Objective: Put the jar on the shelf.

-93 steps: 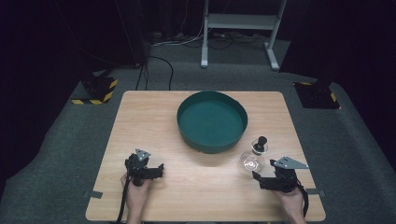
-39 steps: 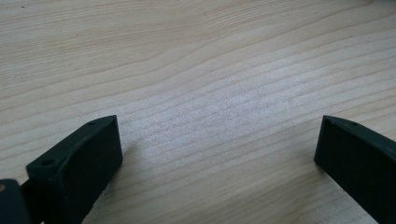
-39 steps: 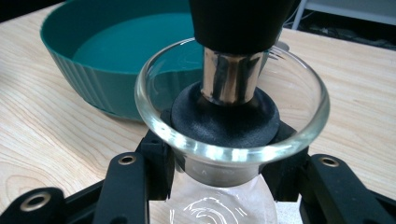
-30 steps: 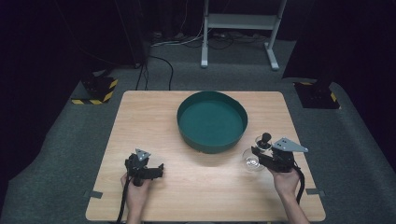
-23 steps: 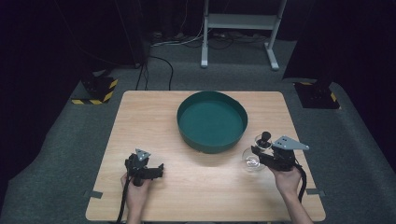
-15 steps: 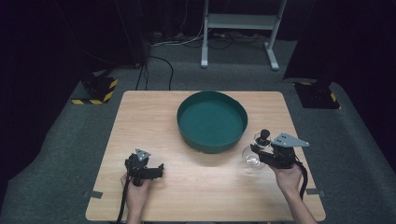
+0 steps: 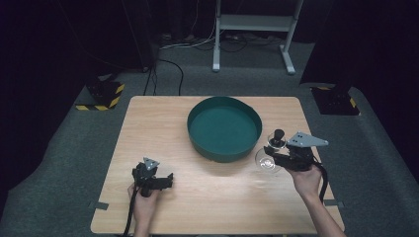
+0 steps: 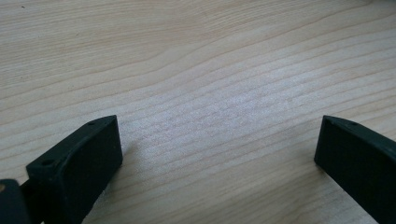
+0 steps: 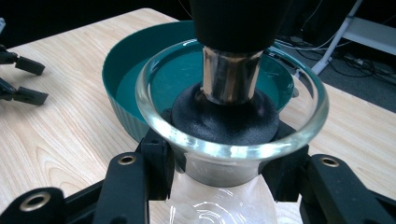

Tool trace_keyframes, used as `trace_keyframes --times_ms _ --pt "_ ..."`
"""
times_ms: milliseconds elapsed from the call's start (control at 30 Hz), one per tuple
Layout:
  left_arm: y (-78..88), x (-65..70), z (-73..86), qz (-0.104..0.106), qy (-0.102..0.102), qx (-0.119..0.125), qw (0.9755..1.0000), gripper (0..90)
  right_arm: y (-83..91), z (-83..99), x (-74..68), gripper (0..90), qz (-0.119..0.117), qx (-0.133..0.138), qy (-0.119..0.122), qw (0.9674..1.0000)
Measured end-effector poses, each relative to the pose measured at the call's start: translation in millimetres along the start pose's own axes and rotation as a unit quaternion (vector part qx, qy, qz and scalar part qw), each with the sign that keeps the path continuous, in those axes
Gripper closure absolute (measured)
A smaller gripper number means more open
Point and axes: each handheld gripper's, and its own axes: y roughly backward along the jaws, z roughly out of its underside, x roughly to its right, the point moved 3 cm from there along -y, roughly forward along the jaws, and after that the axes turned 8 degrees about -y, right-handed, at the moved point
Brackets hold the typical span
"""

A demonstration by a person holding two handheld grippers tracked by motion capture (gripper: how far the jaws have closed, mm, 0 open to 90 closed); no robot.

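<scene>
A clear glass flask [image 7: 265,160] with a round belly, a flared rim [image 9: 229,144] and a black stopper [image 7: 278,135] hangs just right of the round green bowl [image 7: 225,128]. My right gripper [image 7: 274,158] is shut on the flask's neck below the rim, its pads [image 9: 156,158] pressing from both sides. The stopper [image 9: 233,21] rises from the rim on a metal stem. My left gripper [image 7: 167,179] rests on the table at the front left, open. Its jaws stand wide apart over bare wood in the left gripper view [image 8: 217,149].
The wooden table [image 7: 158,123] stands on grey carpet. The bowl [image 9: 126,74] looks empty and sits just past the flask. A white metal frame [image 7: 257,22] and cables lie on the floor beyond the table. Yellow-black striped blocks [image 7: 104,96] sit off its far corners.
My right gripper has risen with the flask in its grip, so the flask hangs higher beside the bowl. My left gripper has stayed where it was.
</scene>
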Motion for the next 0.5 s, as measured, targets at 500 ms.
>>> trace_keyframes --times_ms 500 --pt "0.0 0.0 0.0 0.000 0.000 0.000 1.0000 1.1 -5.5 -23.7 1.5 52.3 -0.014 -0.003 0.006 0.9999"
